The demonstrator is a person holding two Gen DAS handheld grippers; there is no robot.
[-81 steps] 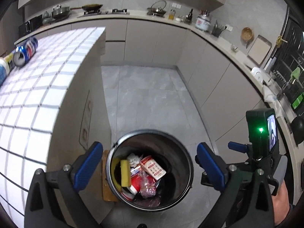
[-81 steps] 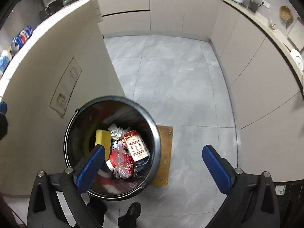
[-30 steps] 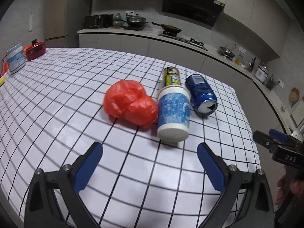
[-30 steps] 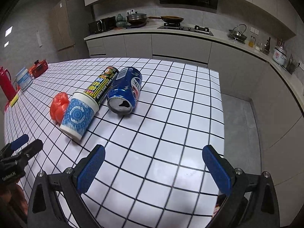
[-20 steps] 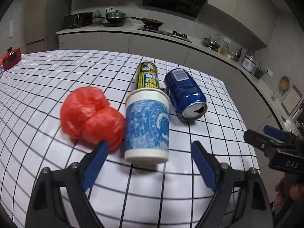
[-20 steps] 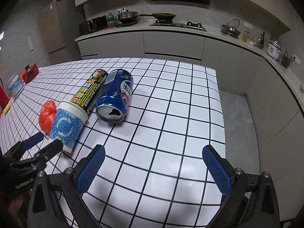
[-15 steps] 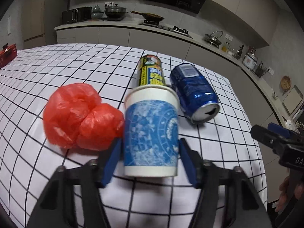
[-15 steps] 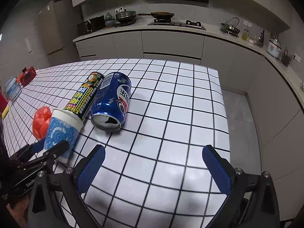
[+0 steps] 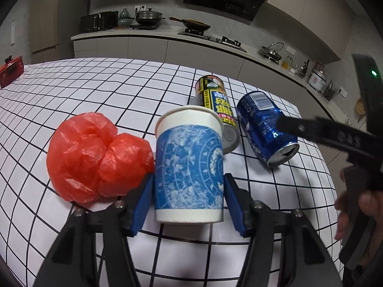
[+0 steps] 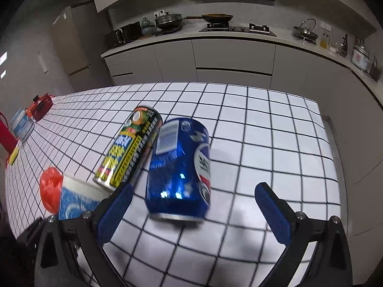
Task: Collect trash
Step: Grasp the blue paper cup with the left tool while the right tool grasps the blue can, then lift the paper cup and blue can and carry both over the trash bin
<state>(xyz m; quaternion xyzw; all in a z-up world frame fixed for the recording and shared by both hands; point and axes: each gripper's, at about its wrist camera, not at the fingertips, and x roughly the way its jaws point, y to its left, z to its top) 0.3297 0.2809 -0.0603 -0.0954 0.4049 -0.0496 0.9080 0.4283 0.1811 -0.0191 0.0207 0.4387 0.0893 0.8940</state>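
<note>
A: The paper cup (image 9: 189,165) sits low in the middle of the left wrist view, upright on the tiled counter (image 9: 95,91), and the left gripper (image 9: 189,201) has its blue pads pressed against both of its sides

B: And the red plastic bag (image 9: 95,157)?

A: Crumpled, touching the cup on its left. Behind the cup lie a yellow-and-black can (image 9: 215,100) and a blue can (image 10: 178,167), both on their sides, side by side

B: What about the other tongs?

A: In the right wrist view the right gripper (image 10: 191,205) stands wide apart at the bottom of the frame, holding nothing; the blue can lies just ahead, between the pads but untouched

B: And the room?

A: White tiles with dark grout on the counter. Along the top, pale cabinets, a hob (image 10: 237,27) with a frying pan (image 10: 216,18), a kettle (image 10: 306,32) upper right
</note>
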